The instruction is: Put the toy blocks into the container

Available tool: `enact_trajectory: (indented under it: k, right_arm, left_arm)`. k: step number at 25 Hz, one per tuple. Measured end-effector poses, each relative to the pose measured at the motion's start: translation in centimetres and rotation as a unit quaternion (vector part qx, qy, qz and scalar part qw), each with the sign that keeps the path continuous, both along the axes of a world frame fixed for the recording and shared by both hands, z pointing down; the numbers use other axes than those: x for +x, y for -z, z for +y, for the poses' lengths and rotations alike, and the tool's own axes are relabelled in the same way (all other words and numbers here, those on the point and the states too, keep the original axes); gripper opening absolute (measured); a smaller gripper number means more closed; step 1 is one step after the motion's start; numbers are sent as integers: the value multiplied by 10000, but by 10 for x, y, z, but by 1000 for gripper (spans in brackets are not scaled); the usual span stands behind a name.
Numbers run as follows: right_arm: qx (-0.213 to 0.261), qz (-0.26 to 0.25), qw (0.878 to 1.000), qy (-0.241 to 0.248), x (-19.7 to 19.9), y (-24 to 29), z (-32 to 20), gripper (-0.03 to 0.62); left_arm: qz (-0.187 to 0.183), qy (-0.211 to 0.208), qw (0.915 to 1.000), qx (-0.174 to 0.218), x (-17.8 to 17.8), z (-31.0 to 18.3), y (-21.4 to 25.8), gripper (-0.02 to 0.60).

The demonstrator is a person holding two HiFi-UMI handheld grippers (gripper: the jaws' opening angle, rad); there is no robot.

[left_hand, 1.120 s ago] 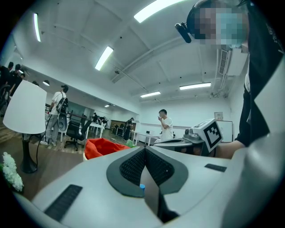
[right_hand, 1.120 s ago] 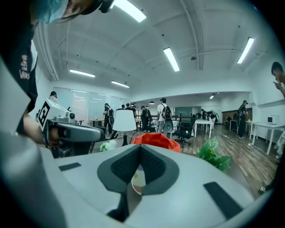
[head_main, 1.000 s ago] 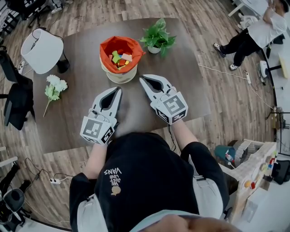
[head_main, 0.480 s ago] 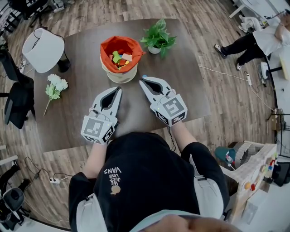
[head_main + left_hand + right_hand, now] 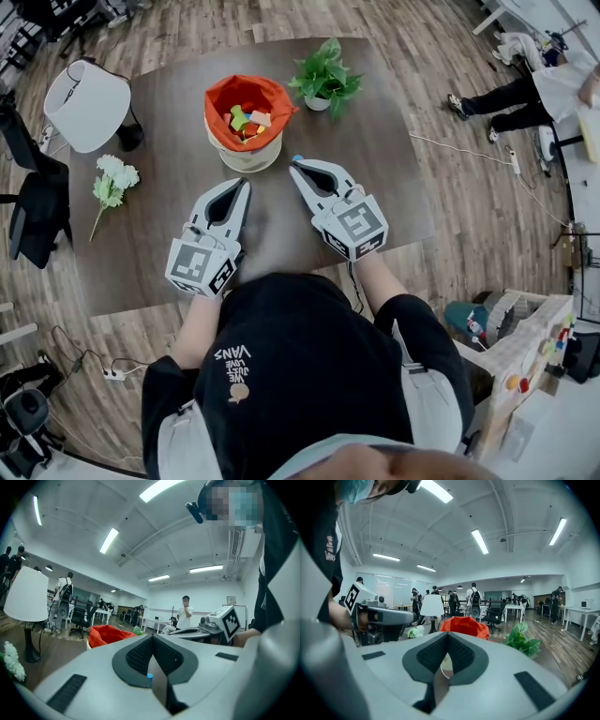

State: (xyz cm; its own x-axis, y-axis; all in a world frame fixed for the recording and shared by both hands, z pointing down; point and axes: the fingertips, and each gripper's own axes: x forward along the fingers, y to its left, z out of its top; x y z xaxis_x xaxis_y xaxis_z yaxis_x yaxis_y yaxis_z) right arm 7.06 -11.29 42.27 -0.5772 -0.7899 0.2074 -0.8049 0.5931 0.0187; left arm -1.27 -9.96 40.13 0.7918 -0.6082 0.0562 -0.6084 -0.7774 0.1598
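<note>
The container (image 5: 246, 155), a round tub lined with orange cloth, stands at the table's far middle with several coloured toy blocks (image 5: 246, 120) inside it. Both grippers rest low over the table just in front of it. My left gripper (image 5: 246, 185) points toward the tub's near side, jaws shut and empty (image 5: 153, 637). My right gripper (image 5: 296, 167) sits to the tub's near right, also shut with nothing in it (image 5: 446, 635). The orange liner (image 5: 464, 625) rises right behind the right jaws. I see no loose blocks on the table.
A potted green plant (image 5: 324, 80) stands right of the tub. A white lamp (image 5: 86, 103) is at the table's far left corner, and a white flower sprig (image 5: 111, 183) lies near the left edge. People stand in the room beyond.
Both grippers stay shut and almost still. Only the person on the floor at the far right has shifted.
</note>
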Motion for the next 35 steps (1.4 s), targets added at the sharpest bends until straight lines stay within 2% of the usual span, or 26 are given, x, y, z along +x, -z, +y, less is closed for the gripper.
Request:
enact_trajectory:
  k: [18,35]
  right_arm:
    - [74,100,9990,-437,42,-3,-13,17]
    - [-441,120,9982,-390,53,-62,-56,20]
  left_arm:
    - [37,-234,9997,-83,22,-4,-5,11]
    - [-58,-208,9996,-160,33,-13,-10,11]
